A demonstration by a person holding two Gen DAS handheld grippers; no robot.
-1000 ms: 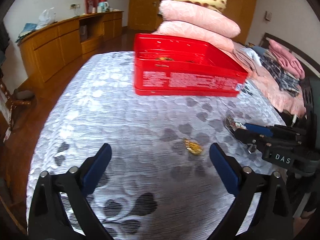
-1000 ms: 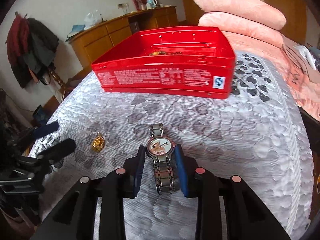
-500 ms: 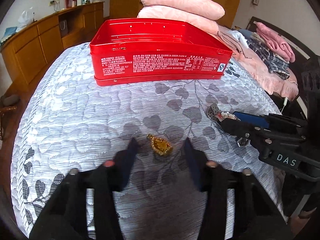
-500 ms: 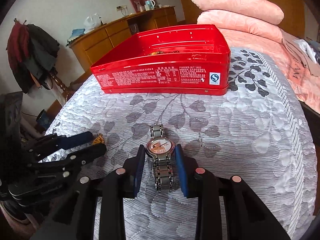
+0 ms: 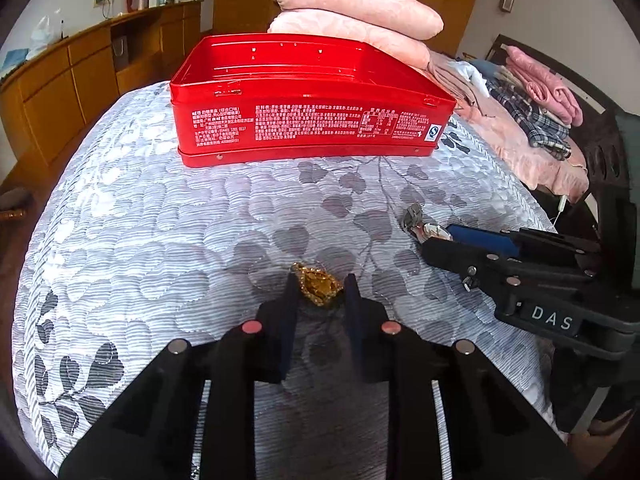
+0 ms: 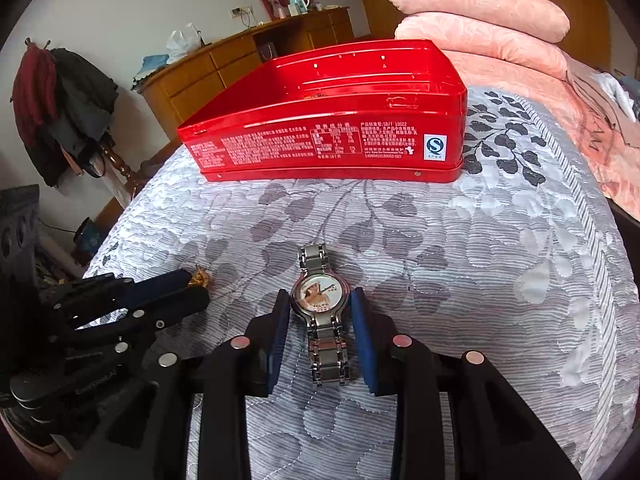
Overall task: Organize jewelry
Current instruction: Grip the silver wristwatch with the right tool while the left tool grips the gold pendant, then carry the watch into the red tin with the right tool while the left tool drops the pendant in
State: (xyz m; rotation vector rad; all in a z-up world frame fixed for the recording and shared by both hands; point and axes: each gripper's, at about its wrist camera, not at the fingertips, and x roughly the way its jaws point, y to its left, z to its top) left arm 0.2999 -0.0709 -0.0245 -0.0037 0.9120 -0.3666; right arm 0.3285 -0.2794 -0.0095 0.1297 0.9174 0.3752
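Observation:
A gold pendant [image 5: 319,285] lies on the grey leaf-patterned bedspread [image 5: 160,240]. My left gripper [image 5: 320,292] is closed around it, a pad touching each side. A silver wristwatch [image 6: 322,312] with a picture dial lies on the bedspread; my right gripper [image 6: 320,312] is closed on its case from both sides. The open red tin box [image 5: 308,120] stands behind both, and also shows in the right wrist view [image 6: 332,136]. The left gripper shows in the right wrist view [image 6: 192,292], the pendant [image 6: 199,279] peeking past its fingers. The right gripper [image 5: 436,240] and watch [image 5: 420,224] show in the left wrist view.
Stacked pink pillows [image 5: 360,20] lie behind the tin. Folded clothes [image 5: 532,108] lie at the right. A wooden dresser [image 5: 80,68] runs along the left wall. A coat rack with clothes [image 6: 60,108] stands left of the bed. The bed edge drops off at both sides.
My left gripper has moved forward and down to the pendant and closed from wide open onto it. My right gripper has stayed closed on the watch, lowering slightly.

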